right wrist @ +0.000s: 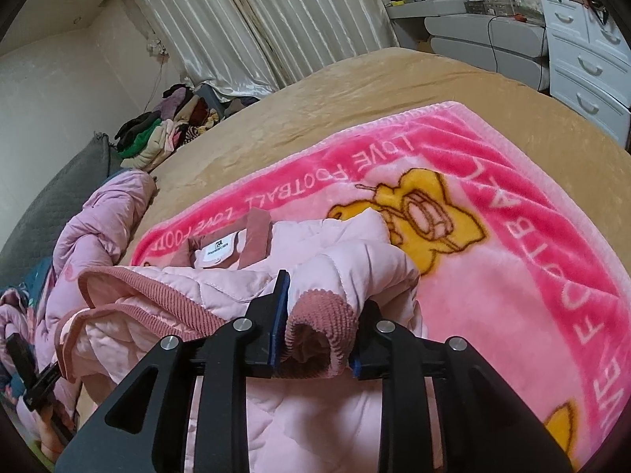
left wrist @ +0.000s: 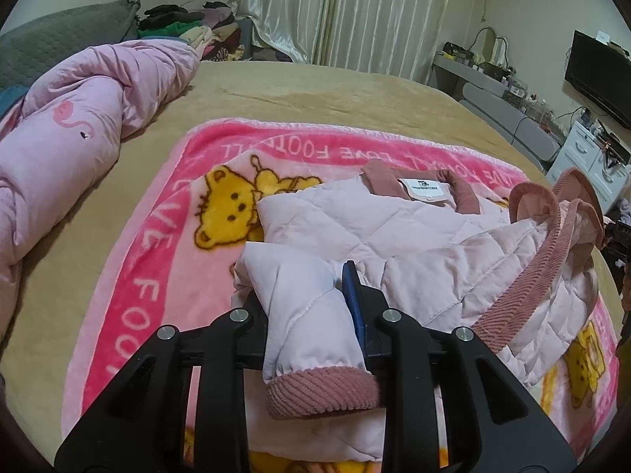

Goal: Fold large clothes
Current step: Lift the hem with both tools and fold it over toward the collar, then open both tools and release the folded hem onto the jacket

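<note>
Left tongs [left wrist: 311, 315]: jaws narrowly set and closed on the left sleeve [left wrist: 299, 315] of the pale pink quilted jacket [left wrist: 414, 244]. The corduroy cuff [left wrist: 319, 390] hangs just behind the blue pad [left wrist: 353, 299]. Grip appears sound.

Right tongs [right wrist: 319, 315]: the right sleeve cuff [right wrist: 321, 323] sits between the 2 blue pads, bunched. The jaws stand slightly apart; the left pad [right wrist: 278, 315] lies against the cuff, but firm pressure from the far pad cannot be confirmed. Judged a loose or releasing hold.

Jacket: lies lining-up on the pink cartoon blanket [left wrist: 157, 276], collar and white label [left wrist: 424, 189] at the far end, front edge with corduroy trim [left wrist: 524, 287] turned up between the 2 tongs. The blanket is spread on the tan bed [left wrist: 315, 86]. A rolled pink quilt [left wrist: 79, 138] lies to the left, a clothes pile [left wrist: 189, 27] beyond.

Assessment: sleeves are being folded inward across the body. Recommended practice: lay each sleeve flat and parallel to the side seam, cuffs not overlapping the collar; flatten the raised trim edge first; release only once the cloth rests on the jacket.
</note>
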Demonstrator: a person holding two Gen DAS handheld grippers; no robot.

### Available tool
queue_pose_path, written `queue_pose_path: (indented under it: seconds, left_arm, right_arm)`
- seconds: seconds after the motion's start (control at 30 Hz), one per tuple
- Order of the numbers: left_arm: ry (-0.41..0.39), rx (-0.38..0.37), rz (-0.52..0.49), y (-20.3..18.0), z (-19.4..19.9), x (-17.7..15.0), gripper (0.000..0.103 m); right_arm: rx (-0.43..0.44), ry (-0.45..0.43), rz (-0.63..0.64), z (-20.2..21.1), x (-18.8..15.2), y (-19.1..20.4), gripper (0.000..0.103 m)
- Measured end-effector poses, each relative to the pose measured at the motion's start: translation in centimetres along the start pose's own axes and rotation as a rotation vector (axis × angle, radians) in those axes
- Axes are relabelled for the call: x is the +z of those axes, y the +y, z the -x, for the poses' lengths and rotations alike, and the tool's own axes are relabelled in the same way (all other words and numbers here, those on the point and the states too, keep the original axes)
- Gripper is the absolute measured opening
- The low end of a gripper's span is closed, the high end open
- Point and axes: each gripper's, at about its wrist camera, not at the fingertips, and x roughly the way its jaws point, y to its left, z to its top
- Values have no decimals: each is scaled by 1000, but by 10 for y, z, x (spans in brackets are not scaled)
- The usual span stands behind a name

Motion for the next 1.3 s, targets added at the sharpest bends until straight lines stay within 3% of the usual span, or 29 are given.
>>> queue_pose_path:
  seconds: [0.1, 0.2, 0.23, 0.27, 0.33, 0.5, 0.6, 0.7, 0.77, 0.83, 0.93, 1.0, 1.3]
  left_arm:
    - [0, 1, -4, -1, 1, 0, 20]
    - [1, -1, -3, -4, 4, 1, 21]
    - [1, 0, -2, -4, 5, 1, 22]
    - [1, -2, -1, -5, 5, 1, 22]
    - [1, -1, 1, -7, 6, 2, 24]
    - [5, -21, 4, -15, 9, 3, 36]
    - [1, -17, 4, -23, 13, 4, 43]
    - [-4, -52, 21, -26, 18, 5, 64]
    - [-10, -57, 22, -28, 22, 7, 70]
    - [-15, -71, 21, -31, 28, 9, 78]
    - [-31, -85, 24, -35, 38, 10, 82]
    - [-51, -94, 33, -36, 45, 10, 94]
    - [-151, -53, -45, -60, 81, 15, 94]
  right_arm:
    - [26, 11, -25, 4, 2, -1, 30]
    - [86, 12, -61, 12, 3, -1, 47]
    - [98, 13, -65, 13, 3, 0, 54]
    - [117, 12, -67, 16, 3, 2, 73]
    - [101, -22, -37, 26, 1, 10, 96]
    - [65, -45, 118, 36, -17, 37, 98]
    - [15, 27, 202, 17, -42, 46, 99]
    - [-32, 128, 214, -11, -69, 43, 99]
    - [-64, 170, 209, -25, -82, 39, 99]
    - [-78, 165, 227, -30, -89, 40, 99]
    - [-76, 153, 239, -26, -91, 41, 99]
    - [-62, 149, 230, -21, -92, 41, 99]
    - [-32, 76, 195, 14, -82, 27, 99]
